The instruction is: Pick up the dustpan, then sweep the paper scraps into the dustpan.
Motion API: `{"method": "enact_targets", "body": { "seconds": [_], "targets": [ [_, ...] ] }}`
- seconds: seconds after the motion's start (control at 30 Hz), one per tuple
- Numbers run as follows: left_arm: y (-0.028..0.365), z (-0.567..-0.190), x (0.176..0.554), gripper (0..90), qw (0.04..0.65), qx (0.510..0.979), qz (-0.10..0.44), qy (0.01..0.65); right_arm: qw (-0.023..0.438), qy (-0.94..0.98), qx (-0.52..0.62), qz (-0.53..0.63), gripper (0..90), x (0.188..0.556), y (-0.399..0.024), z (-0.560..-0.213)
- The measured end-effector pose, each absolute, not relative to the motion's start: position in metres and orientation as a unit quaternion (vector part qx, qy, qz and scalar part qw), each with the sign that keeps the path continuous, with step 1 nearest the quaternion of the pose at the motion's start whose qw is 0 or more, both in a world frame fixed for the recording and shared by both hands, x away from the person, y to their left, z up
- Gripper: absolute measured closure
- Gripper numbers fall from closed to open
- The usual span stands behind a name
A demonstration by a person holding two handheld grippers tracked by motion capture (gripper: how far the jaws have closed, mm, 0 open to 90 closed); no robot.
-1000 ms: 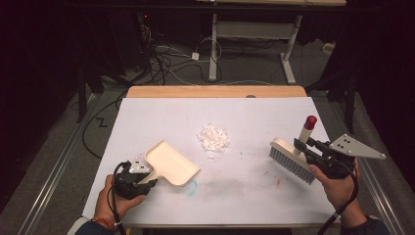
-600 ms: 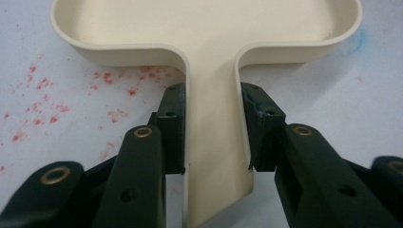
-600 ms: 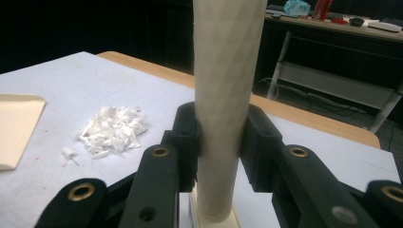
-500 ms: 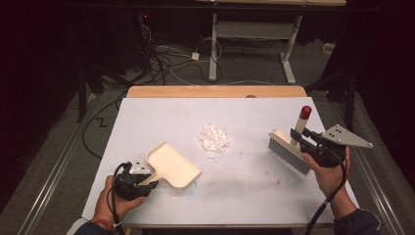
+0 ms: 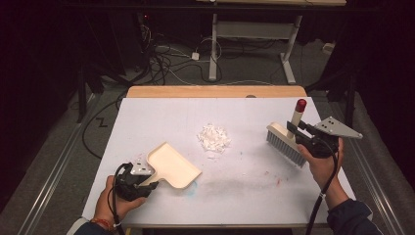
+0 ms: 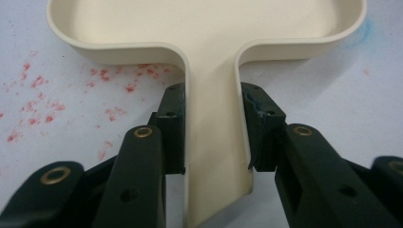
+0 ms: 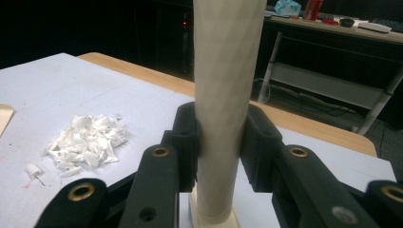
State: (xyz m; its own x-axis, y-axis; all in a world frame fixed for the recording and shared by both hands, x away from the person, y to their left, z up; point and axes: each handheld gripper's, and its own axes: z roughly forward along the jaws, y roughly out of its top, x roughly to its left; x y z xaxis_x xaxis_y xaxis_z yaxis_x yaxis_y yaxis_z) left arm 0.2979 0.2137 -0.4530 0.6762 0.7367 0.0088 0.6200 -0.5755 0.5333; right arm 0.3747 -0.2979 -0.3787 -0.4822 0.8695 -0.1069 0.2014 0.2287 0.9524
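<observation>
A white table (image 5: 147,112) seen from above, with a person's two hands coming in from its near edge, each holding a gripper.

The left gripper (image 5: 147,182), near the front left corner, pinches the flat handle of a cream dustpan (image 5: 173,165); in the left gripper view its jaws press on both sides of that handle (image 6: 214,156). The pan lies on the table with its open mouth turned toward the middle.

A small pile of white scraps (image 5: 214,137) sits at the centre of the table, well apart from both tools.

The right gripper (image 5: 302,137), by the right edge, is clamped on the upright handle of a brush (image 5: 286,143), which has a red tip. Over the last second the brush has moved inward from the right edge toward the scraps, while the dustpan has stayed put. Its bristles seem to be at or just above the table surface, though the view is too small to be sure.

This reads as the start of a sweep: the brush still has to reach the far side of the pile and push it toward the waiting pan.
</observation>
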Motion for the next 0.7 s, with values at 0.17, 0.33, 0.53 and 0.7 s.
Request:
{"method": "enact_targets", "body": {
  "seconds": [0.17, 0.33, 0.53, 0.7],
  "targets": [
    [0.213, -0.453, 0.299, 63.3, 0.25, 0.882, 0.118, 0.381, 0.334, 0.709, 0.378, 0.493, 70.9, 0.381, -0.294, -0.379],
    [0.213, -0.454, 0.3, 63.3, 0.249, 0.882, 0.115, 0.383, 0.332, 0.714, 0.373, 0.492, 70.9, 0.385, -0.289, -0.379],
    [0.212, -0.455, 0.3, 63.2, 0.246, 0.884, 0.116, 0.381, 0.329, 0.707, 0.376, 0.5, 70.9, 0.396, -0.284, -0.376],
    [0.21, -0.456, 0.301, 63.3, 0.244, 0.884, 0.114, 0.382, 0.322, 0.706, 0.377, 0.505, 71.0, 0.412, -0.275, -0.373]
  ]
}}
